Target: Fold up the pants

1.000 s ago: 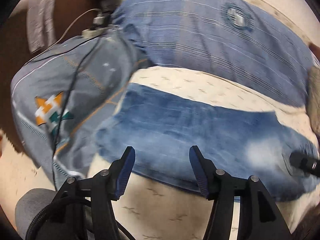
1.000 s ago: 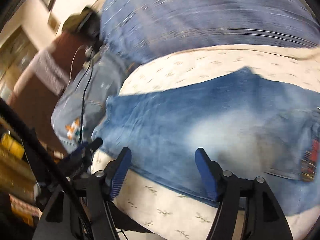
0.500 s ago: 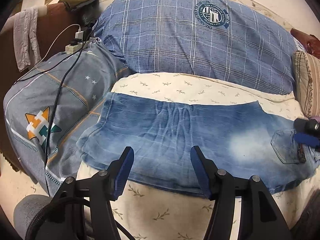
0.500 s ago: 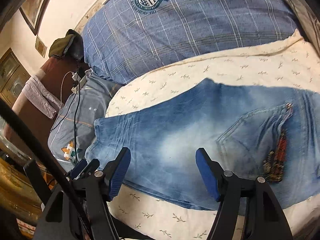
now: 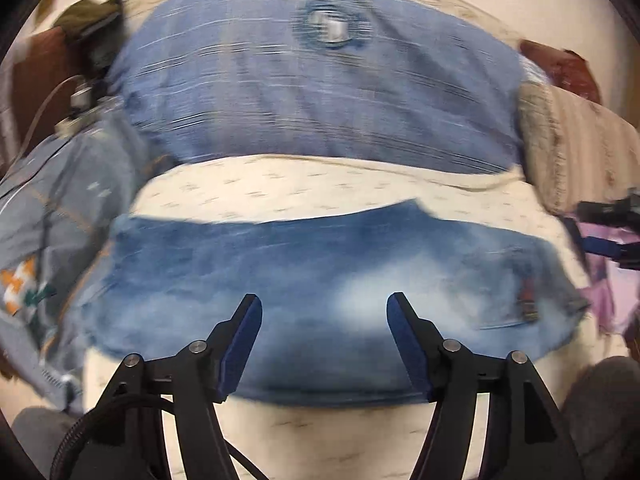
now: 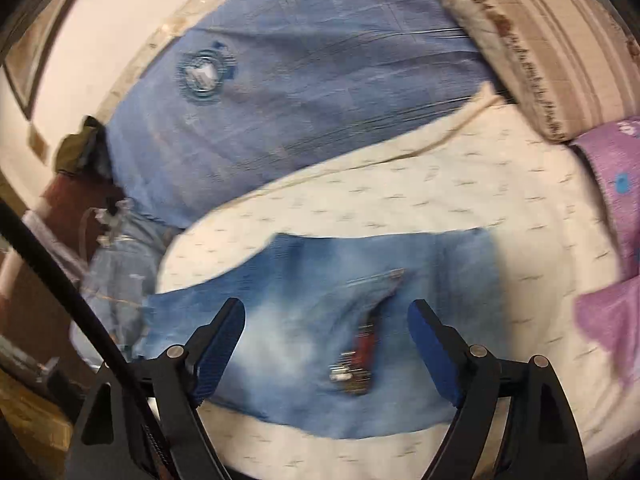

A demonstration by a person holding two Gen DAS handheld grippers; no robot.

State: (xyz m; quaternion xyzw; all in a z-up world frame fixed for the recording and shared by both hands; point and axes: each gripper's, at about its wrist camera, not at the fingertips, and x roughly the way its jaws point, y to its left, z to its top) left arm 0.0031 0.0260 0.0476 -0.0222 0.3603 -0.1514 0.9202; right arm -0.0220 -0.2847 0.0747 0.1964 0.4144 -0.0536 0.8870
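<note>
Blue faded jeans (image 5: 320, 280) lie flat across a cream patterned bed sheet (image 5: 320, 188), legs to the left, waist and back pocket (image 5: 520, 300) to the right. My left gripper (image 5: 322, 312) is open and empty, above the middle of the jeans. My right gripper (image 6: 326, 320) is open and empty, above the jeans (image 6: 304, 308) near the back pocket with its red patch (image 6: 364, 348). The right gripper also shows at the right edge of the left wrist view (image 5: 608, 240). Both views are motion-blurred.
A large blue checked pillow (image 5: 320, 92) lies behind the jeans. A grey-blue pillow (image 5: 48, 216) with a cable and power strip (image 5: 76, 108) is at the left. A striped beige cushion (image 6: 560, 40) and a purple cloth (image 6: 612, 240) are at the right.
Both grippers have swung to the right along the jeans, toward the waist end. The jeans have not moved. Both grippers stay open.
</note>
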